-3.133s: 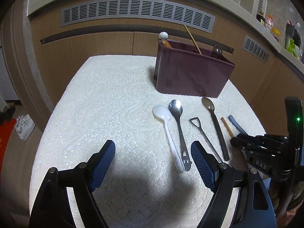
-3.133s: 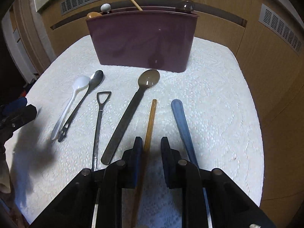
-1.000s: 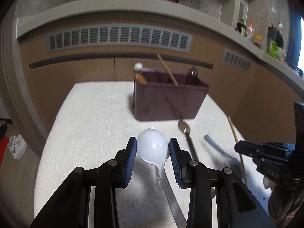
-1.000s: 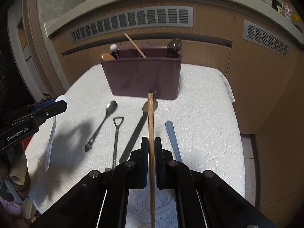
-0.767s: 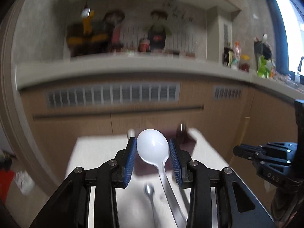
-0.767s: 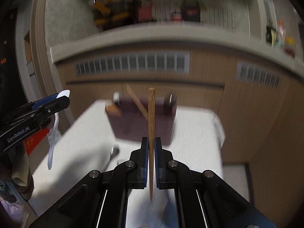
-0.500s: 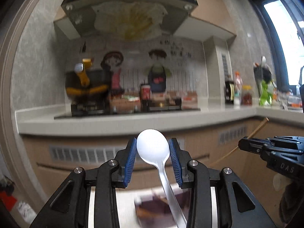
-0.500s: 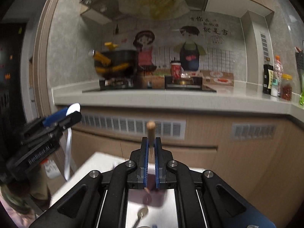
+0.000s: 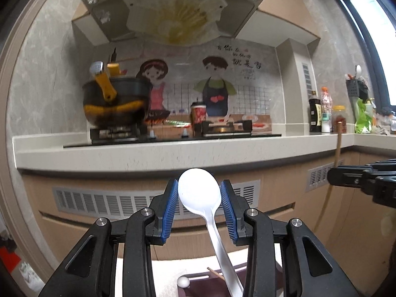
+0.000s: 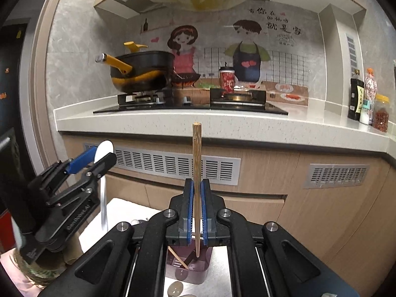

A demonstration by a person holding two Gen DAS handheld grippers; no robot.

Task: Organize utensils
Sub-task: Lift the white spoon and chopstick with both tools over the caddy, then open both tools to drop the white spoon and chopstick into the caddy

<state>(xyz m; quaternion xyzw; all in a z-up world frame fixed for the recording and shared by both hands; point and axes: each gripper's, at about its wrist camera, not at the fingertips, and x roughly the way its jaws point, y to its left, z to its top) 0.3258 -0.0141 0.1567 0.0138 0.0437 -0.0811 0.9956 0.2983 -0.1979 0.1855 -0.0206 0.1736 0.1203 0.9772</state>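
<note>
**Both claws lifted and loaded, holder now below me**

Left wrist view: my left claw [image 9: 199, 206] is clamped on the bowl of the white plastic spoon [image 9: 201, 198], pads on either side of it, handle hanging down and toward the camera. A second ago this view looked down at the white cloth of the worktop, with the holder ahead. Now it looks level at the kitchen counter [image 9: 153, 152] and stove, so the spoon is well up off the cloth. The dark red utensil holder [image 9: 198, 287] only shows at the bottom edge, under the spoon handle, with a white ball-topped utensil [image 9: 183, 282] and a stick already in it. My right claw [image 9: 333, 176] is at the right edge, holding the chopstick [image 9: 338, 143] upright.

Right wrist view: right claw [image 10: 197, 210] is shut tight on the wooden chopstick [image 10: 197, 163], which stands near vertical. Its lower tip hangs over the open top of the utensil holder [image 10: 190, 268], not yet inside as far as I can tell. A second ago it pointed forward over the worktop with the holder ahead. The left claw [image 10: 100, 158] sits at the left with the spoon [image 10: 104, 188] hanging from it.

Meaning: pick-up is done for both items. What's left is to line up over a compartment and lower. The chopstick looks closer to dropping in; the spoon needs its handle steered into the holder first. Which compartment each goes in I can't tell.
</note>
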